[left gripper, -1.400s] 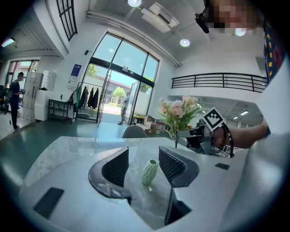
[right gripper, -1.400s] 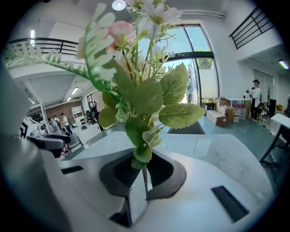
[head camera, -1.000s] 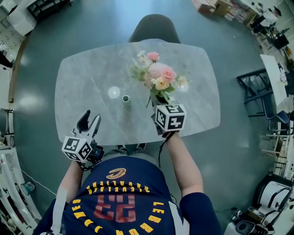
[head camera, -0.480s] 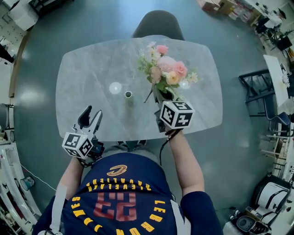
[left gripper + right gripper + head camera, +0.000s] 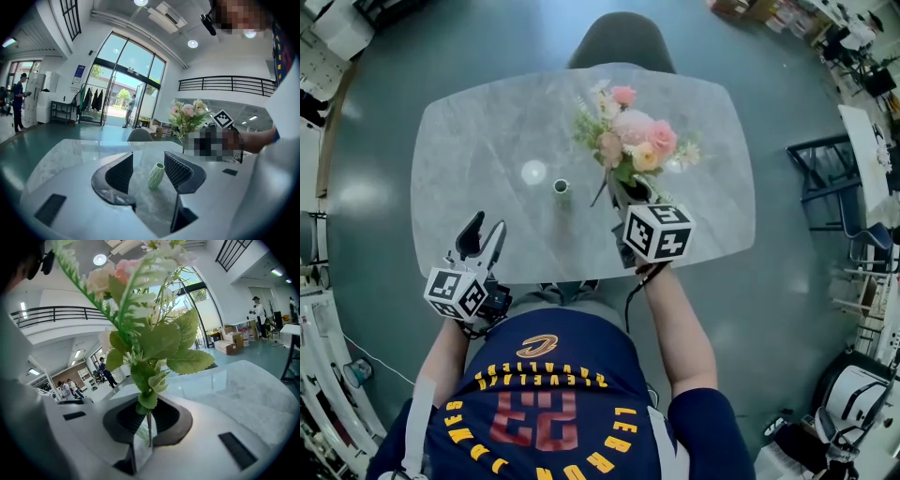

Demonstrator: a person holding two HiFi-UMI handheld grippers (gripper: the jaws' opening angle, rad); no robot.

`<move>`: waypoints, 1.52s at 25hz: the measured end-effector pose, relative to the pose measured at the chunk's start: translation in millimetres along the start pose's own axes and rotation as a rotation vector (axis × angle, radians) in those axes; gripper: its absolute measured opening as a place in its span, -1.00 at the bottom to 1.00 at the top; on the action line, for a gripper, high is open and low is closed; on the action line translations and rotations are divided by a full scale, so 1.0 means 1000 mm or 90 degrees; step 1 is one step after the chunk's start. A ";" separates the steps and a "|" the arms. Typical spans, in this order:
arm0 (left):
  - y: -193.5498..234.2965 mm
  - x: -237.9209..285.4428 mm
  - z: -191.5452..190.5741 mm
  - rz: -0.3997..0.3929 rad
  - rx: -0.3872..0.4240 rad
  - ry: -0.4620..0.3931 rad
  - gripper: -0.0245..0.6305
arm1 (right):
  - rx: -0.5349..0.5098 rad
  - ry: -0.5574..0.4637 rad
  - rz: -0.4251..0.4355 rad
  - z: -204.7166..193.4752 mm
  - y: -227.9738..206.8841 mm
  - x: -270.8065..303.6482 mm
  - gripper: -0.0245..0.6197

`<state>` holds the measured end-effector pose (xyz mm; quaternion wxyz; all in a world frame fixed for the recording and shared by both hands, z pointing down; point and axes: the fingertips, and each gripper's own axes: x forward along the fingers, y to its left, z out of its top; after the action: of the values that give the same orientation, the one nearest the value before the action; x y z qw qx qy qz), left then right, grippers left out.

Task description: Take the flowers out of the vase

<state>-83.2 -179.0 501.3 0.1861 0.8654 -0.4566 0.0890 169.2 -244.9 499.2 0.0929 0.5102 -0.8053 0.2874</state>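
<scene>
A small green ribbed vase [image 5: 561, 187] stands upright and empty near the middle of the grey marble table [image 5: 469, 141]. The bouquet [image 5: 633, 145] of pink, peach and white flowers with green leaves is out of it, held up to the vase's right. My right gripper [image 5: 624, 196] is shut on the bouquet's stems [image 5: 148, 427], with leaves [image 5: 161, 345] filling the right gripper view. My left gripper [image 5: 486, 231] hovers open at the table's near left edge, nothing between its fingers. In the left gripper view the vase [image 5: 156, 175] stands some way beyond the open left gripper [image 5: 148, 160], and the bouquet [image 5: 187, 115] shows further right.
A grey chair [image 5: 619, 42] stands at the table's far side. A bright round patch [image 5: 532, 172] lies on the tabletop left of the vase. Dark frames and shelving [image 5: 820, 183] stand off to the right on the green floor.
The right gripper with the bouquet has shifted slightly to the right. The left gripper and the vase have not moved.
</scene>
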 end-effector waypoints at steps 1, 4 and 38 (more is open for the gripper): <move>0.000 0.001 0.000 -0.001 0.000 0.000 -0.28 | -0.001 -0.001 0.006 0.000 0.002 0.000 -0.83; 0.000 0.003 0.000 -0.002 -0.002 0.000 -0.28 | -0.002 -0.007 0.027 0.002 0.007 0.000 -0.83; -0.010 -0.012 -0.002 0.009 -0.007 -0.010 -0.28 | 0.000 -0.057 0.081 0.041 0.038 0.000 -0.83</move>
<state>-81.6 -164.4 496.5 0.1864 0.8617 -0.4648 0.0811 141.6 -255.4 451.9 0.0385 0.4704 -0.8392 0.2700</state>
